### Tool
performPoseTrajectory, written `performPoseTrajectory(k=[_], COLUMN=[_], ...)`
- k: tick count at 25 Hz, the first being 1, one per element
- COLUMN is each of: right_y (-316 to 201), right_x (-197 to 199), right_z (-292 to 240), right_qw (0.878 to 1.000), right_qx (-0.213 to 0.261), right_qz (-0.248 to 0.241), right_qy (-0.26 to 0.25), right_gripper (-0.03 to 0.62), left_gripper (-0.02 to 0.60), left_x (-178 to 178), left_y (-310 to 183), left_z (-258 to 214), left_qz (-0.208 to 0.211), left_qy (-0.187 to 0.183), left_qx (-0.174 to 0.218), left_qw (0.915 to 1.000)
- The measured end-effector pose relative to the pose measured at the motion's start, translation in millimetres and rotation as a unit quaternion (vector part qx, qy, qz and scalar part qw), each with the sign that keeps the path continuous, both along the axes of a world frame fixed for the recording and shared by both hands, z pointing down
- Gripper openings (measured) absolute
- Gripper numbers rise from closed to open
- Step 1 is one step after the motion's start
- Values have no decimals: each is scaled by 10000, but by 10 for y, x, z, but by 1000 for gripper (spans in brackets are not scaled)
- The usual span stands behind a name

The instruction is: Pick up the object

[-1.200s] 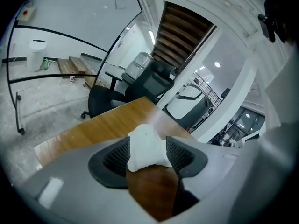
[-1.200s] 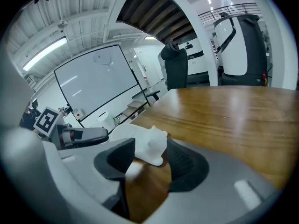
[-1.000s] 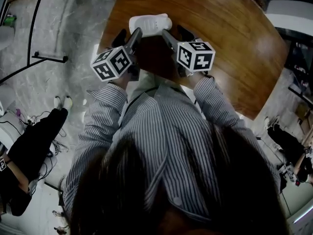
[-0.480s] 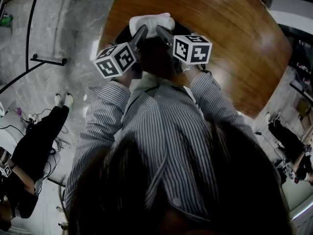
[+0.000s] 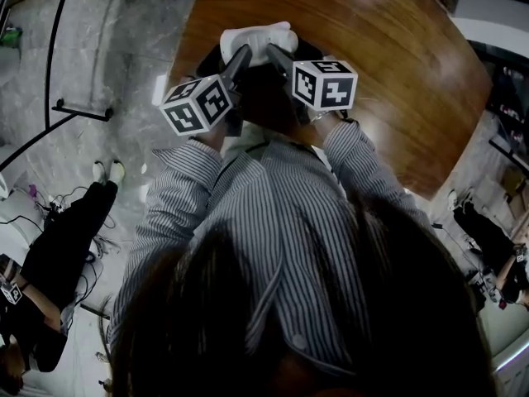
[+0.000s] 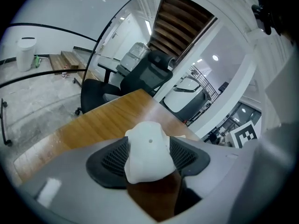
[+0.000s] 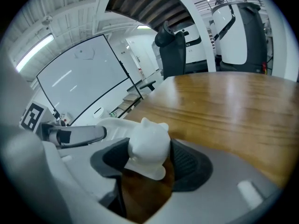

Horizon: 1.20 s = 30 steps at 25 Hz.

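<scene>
While your left hand-held gripper (image 5: 242, 54) and right hand-held gripper (image 5: 270, 52) stood wider apart a second ago, they now meet nose to nose on the white object (image 5: 258, 38). It has barely shifted and sits at the near edge of the wooden surface (image 5: 388, 64). Your left tool pinches it, with ribbed dark pads (image 6: 112, 157) against both flanks. Your right tool is closing its jaws on the same piece, which fills the gap between them, and the pads appear to touch its sides. Brown wood shows beneath the piece in both gripper views, so you cannot tell whether it has left the surface. The grasp looks nearly set, with the lift still to come.
</scene>
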State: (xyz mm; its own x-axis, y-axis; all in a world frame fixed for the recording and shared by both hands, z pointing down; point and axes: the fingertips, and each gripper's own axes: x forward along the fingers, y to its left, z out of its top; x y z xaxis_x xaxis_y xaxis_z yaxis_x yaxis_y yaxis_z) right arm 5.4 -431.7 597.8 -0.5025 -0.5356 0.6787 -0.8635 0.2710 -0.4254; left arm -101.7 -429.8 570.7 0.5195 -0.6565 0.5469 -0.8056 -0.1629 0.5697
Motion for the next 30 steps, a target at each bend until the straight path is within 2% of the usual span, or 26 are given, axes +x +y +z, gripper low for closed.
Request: performPoseTrajectory(k=[5, 10, 12, 16, 19, 25, 30], right_y=[-32, 30, 111, 258, 319, 373, 362], right_x=[31, 57, 55, 89, 111, 160, 178], right_z=[-431, -964, -1129, -1289, -1311, -1351, -1363], right_qw=[9986, 9934, 9908, 9869, 9866, 9860, 9856], right_qx=[525, 1144, 1348, 1603, 1624, 1667, 1686], right_qz=[12, 52, 70, 76, 32, -12, -19], right_qy=[94, -9, -53, -147, -132, -97, -110], right_gripper=[272, 272, 272, 272, 272, 272, 272], left_gripper=[278, 278, 278, 276, 276, 273, 268], left_x=[24, 44, 39, 62, 85, 148, 163], left_y=[-9, 69, 156, 294, 358, 405, 391], left_z=[-384, -933, -1089, -1206, -1215, -1308, -1330], left_qz=[20, -33, -45, 49, 70, 184, 151], left_qy=[130, 129, 141, 211, 218, -5, -9], left_qx=[412, 1123, 1297, 1433, 1466, 1686, 1702], left_qw=[9991, 9936, 9914, 9894, 9889, 9855, 9853])
